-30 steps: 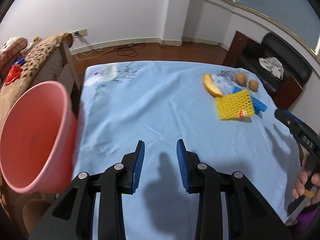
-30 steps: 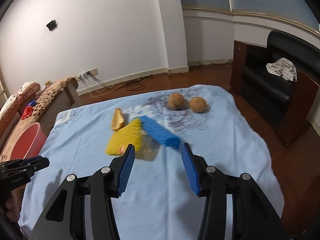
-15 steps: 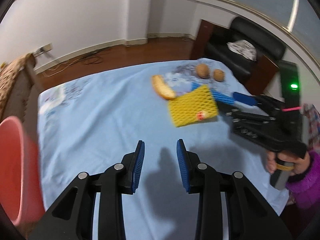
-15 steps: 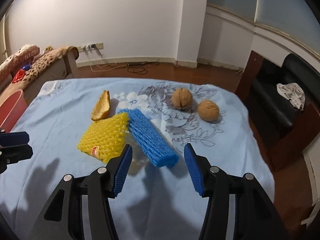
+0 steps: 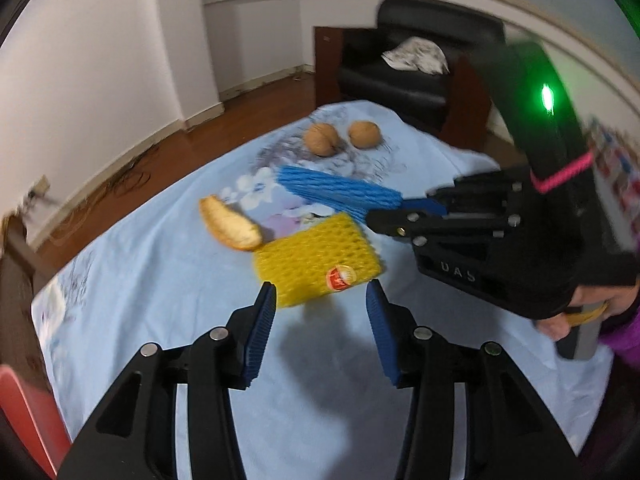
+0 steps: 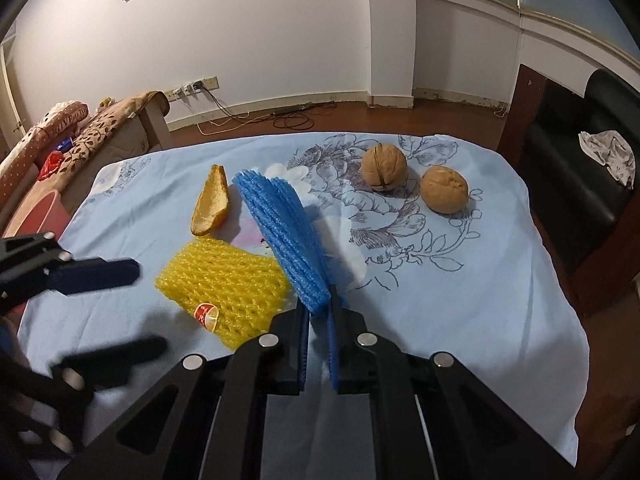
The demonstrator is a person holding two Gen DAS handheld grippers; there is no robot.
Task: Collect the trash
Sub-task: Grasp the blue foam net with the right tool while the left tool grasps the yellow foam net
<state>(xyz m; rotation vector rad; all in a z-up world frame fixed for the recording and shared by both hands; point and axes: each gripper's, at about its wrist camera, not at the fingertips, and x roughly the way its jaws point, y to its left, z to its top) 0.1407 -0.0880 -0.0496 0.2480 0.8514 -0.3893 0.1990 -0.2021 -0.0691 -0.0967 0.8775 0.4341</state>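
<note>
Pinching the near end of the blue foam net [image 6: 286, 236] between its fingers, the right gripper [image 6: 319, 320] is clenching it on the blue tablecloth [image 6: 460, 304].

Lying flat and touching the blue net's left side, the yellow foam net [image 6: 224, 280] is carrying a red sticker [image 6: 206, 314] on its near edge, while the left gripper [image 5: 320, 336] is hovering just in front of it with its fingers spread apart and gripping nothing. An orange peel [image 6: 210, 204] is sitting beyond the yellow net, just left of the blue one. Two walnuts [image 6: 384, 166] are resting side by side farther back on the flower print. A pink bucket [image 6: 38, 216] is showing past the table's left edge.
</note>
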